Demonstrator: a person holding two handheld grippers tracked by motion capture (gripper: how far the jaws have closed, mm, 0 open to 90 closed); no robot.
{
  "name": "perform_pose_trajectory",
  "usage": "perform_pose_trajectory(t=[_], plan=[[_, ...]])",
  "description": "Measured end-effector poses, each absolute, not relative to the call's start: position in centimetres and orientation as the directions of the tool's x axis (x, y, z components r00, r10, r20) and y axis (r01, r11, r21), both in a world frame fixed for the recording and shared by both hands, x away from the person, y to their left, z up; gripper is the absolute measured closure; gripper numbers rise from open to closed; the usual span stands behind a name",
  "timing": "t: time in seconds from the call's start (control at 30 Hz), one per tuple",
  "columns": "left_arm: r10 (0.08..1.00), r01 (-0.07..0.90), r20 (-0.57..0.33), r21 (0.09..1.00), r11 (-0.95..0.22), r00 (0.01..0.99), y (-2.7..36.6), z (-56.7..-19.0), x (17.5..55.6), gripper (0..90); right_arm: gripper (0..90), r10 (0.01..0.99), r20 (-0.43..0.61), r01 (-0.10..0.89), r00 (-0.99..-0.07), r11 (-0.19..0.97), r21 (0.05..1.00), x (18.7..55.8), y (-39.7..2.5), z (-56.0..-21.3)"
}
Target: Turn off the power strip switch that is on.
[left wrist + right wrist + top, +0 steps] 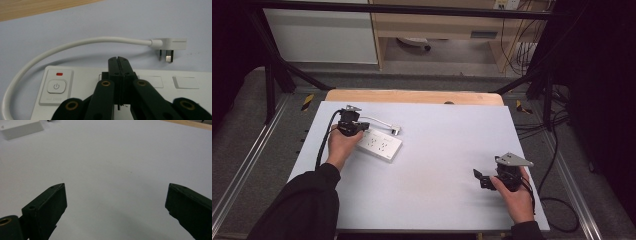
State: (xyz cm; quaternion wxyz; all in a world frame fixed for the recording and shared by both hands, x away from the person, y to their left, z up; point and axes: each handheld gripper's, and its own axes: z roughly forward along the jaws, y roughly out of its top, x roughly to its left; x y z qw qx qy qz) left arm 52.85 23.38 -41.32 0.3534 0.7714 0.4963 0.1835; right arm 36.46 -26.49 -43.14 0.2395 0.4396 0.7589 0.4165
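A white power strip (380, 144) lies on the white mat (437, 165) at the left. Its short white cable (374, 120) curves round to a flat plug (396, 130) resting on the mat. My left gripper (356, 127) hovers over the strip's left end. In the left gripper view the jaws are pressed together, the left gripper (118, 59) sits above the power strip (180, 87), near its power button (56, 86) and red light (59, 74). The plug (171, 45) lies beyond. My right gripper (478, 177) stands open low at the right over bare mat (112, 165), right gripper (116, 200) holding nothing.
The mat covers a wooden table (412, 96) whose far edge shows. Black frame bars and cables (557, 150) run along the right side. A corner of the power strip (21, 128) appears at the top left in the right gripper view.
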Motion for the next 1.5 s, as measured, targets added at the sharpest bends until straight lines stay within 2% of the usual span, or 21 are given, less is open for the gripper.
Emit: perform_pose_trajectory(t=[0.13,1.5], plan=[[0.891,0.61,-0.062,0.749,-0.256,0.45,23.1,-41.3,52.6,90.0,4.1,0.866,0.007,0.472,-0.501,0.266,0.84,36.4,-26.5,-43.2],[0.888,0.612,-0.048,0.742,-0.275,0.458,22.6,-42.4,52.4,90.0,4.2,0.864,0.007,0.47,-0.503,0.266,0.842,36.5,-26.5,-43.2]])
